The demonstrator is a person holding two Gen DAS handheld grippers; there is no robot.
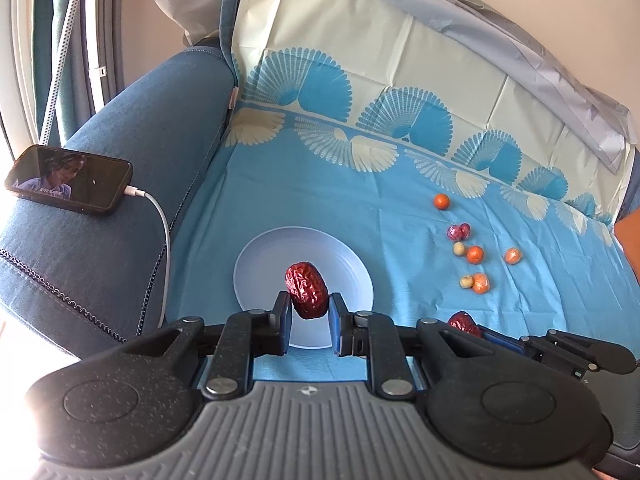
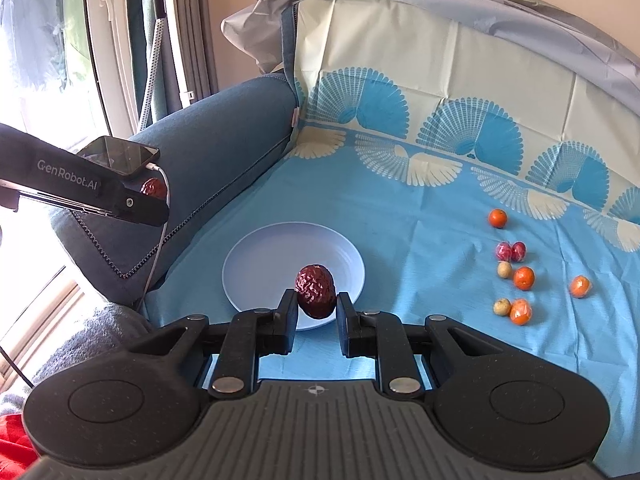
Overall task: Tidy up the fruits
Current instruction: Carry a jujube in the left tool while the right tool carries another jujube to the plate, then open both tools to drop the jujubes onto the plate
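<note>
My left gripper [image 1: 309, 312] is shut on a wrinkled red date [image 1: 306, 289] and holds it above the near edge of the pale blue plate [image 1: 260, 264]. My right gripper [image 2: 317, 307] is shut on a second red date [image 2: 316, 290], above the near rim of the same plate [image 2: 256, 260]. The right gripper and its date [image 1: 464, 323] show low at the right of the left wrist view. The left gripper and its date [image 2: 153, 189] show at the left of the right wrist view. The plate holds no fruit.
Several small oranges [image 2: 524, 278], red fruits [image 2: 511, 251] and pale round fruits [image 2: 504, 269] lie scattered on the blue cloth [image 2: 420, 240] to the right. A phone [image 1: 68, 184] with a white cable [image 1: 160, 216] rests on the blue sofa arm [image 1: 132, 152] at left.
</note>
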